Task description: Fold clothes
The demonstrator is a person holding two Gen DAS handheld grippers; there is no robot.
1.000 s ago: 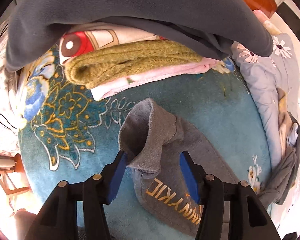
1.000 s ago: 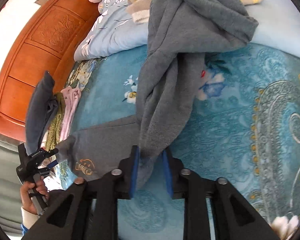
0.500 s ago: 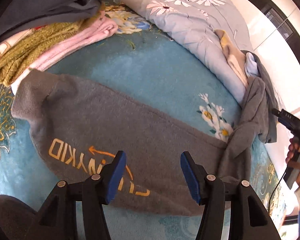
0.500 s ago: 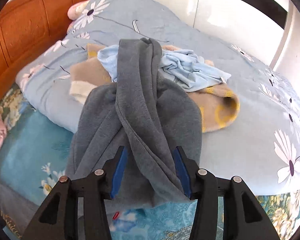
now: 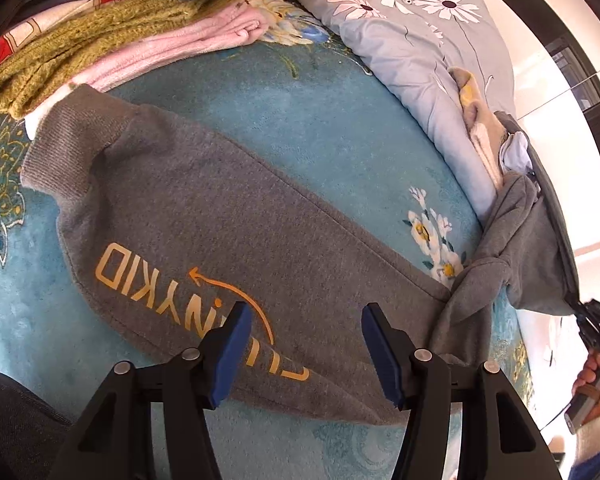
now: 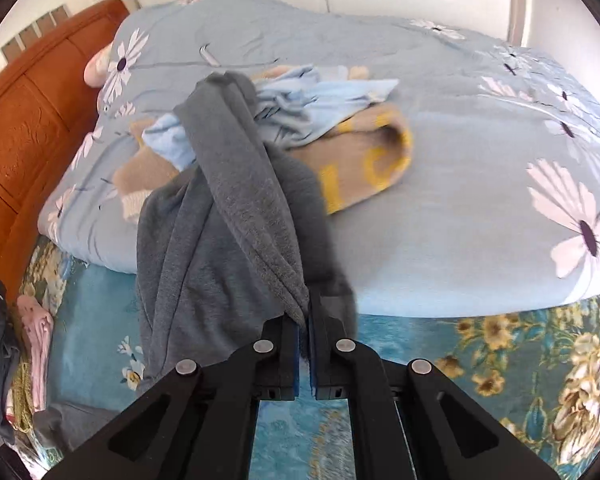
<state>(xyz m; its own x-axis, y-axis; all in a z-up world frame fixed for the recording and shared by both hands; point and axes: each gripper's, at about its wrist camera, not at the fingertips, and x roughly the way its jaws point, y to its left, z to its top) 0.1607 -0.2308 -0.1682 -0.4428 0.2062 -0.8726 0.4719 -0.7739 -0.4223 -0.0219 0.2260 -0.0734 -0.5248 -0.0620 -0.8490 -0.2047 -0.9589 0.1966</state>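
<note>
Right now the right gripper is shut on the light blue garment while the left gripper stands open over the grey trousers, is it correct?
Not quite. The right wrist view shows the right gripper shut on the grey trousers, not the light blue garment. The left gripper does stand open over them.

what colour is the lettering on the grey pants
Yellow-orange, on the grey pants; clearest in the left wrist view.

Grey sweatpants [image 5: 204,216] carry orange lettering. The bed's blanket [image 5: 300,120] is teal with gold and white flowers; the quilt [image 6: 460,208] is pale blue with white daisies. Pink [image 5: 188,36] and olive [image 5: 84,44] knits lie folded.
</note>
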